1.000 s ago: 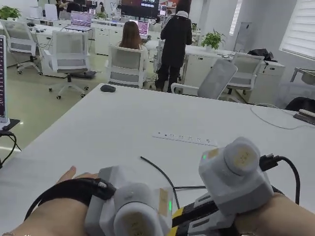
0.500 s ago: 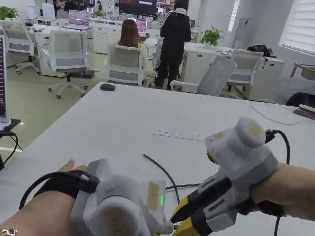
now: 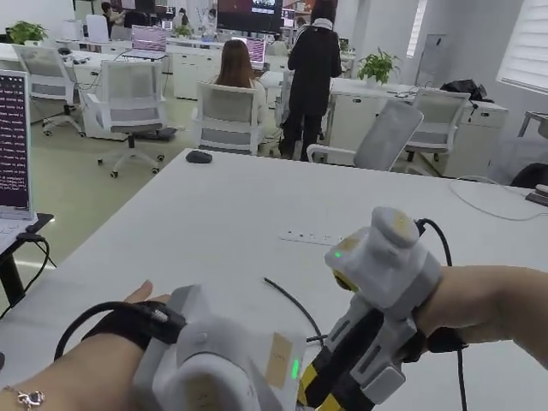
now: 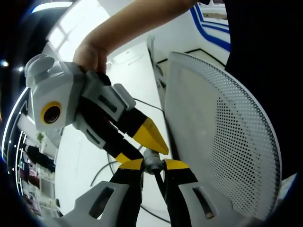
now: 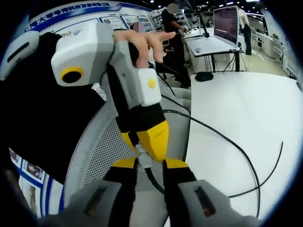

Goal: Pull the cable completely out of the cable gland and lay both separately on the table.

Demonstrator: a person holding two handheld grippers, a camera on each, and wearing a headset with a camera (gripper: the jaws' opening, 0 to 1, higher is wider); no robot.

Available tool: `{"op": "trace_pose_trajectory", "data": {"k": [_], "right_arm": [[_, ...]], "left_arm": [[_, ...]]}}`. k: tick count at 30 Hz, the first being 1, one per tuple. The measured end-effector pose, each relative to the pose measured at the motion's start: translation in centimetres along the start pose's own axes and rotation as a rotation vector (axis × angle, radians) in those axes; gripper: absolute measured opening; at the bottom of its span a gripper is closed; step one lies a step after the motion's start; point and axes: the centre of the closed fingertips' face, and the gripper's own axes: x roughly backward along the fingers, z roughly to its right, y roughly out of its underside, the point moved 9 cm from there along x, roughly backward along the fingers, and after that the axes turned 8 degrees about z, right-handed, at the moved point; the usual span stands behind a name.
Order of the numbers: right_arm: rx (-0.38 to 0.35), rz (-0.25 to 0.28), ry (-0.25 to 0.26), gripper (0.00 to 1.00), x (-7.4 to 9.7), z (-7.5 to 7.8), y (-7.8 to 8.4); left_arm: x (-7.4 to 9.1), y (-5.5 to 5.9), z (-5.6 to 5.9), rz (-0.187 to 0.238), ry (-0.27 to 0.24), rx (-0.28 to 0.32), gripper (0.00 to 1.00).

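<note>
Left gripper view: left gripper [image 4: 152, 165] clamps the cable gland [image 4: 151, 160], right gripper [image 5: 150, 164] pinches the cable [image 5: 152, 180] just beside the gland. That's a thin bite, and it could slip on a hard pull.

Two grippers [image 4: 152, 165] [image 5: 149, 164], one cable [image 3: 292, 301], one gland [image 4: 151, 160]

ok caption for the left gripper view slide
Left gripper and right gripper meet at the cable gland, black cable trailing

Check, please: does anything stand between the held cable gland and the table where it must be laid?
Nothing visible does. The cable gland sits in the left gripper; the table close ahead carries only the cable.
</note>
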Motion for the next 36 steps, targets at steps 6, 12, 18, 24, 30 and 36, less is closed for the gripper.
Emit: {"op": "trace_pose_trajectory", "data": {"k": [6, 12, 18, 24, 30, 36], "right_arm": [[-0.067, -0.039, 0.031, 0.15, 0.0, 0.2, 0.2], [-0.04, -0.03, 0.089, 0.11, -0.4, 0.2, -0.1], [-0.008, -0.031, 0.198, 0.1, -0.6, 0.0, -0.2], [0.038, -0.004, 0.36, 0.06, -0.4, -0.4, -0.3], [0.087, 0.029, 0.43, 0.02, 0.0, -1.3, -0.4], [0.069, 0.086, 0.493, 0.02, 1.4, -2.0, -0.5]], "left_arm": [[-0.1, 0.5, -0.3, -0.041, -0.024, 0.04, 0.17], [-0.1, 1.1, -0.7, -0.07, -0.033, 0.073, 0.17], [-0.2, 1.7, -0.8, -0.094, -0.041, 0.133, 0.17], [0.3, 2.5, -1.5, -0.071, -0.102, 0.265, 0.17], [1.0, 2.6, -1.9, -0.013, -0.118, 0.302, 0.17], [2.1, 2.1, -2.3, 0.032, -0.159, 0.295, 0.17]]}}
